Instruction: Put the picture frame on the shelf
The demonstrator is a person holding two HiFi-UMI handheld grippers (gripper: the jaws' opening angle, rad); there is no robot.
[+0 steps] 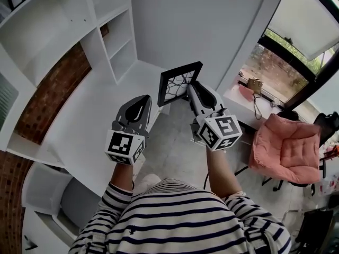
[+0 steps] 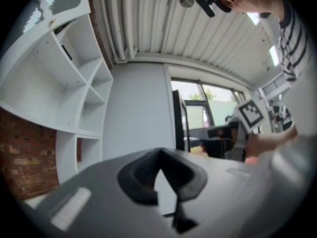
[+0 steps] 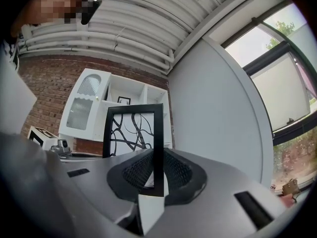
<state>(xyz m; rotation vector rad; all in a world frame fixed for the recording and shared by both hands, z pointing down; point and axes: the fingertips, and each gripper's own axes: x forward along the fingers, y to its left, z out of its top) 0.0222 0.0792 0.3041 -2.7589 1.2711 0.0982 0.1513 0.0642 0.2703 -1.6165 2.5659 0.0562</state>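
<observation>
My right tongs (image 1: 193, 87) clamp the picture frame (image 1: 176, 84) upright by its edge. The shelf (image 1: 89, 4) lies upper left. My left tongs (image 1: 143, 100) are closed and empty.

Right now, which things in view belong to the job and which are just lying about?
Job: black picture frame with branch print; right gripper, shut on it; white shelf unit.
Lying about: pink cushioned chair; small tan bag by the window; left gripper, shut and empty.

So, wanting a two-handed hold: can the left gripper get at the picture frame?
Probably yes: the picture frame, held by the right gripper, stands close beside the left gripper, nothing between them.
</observation>
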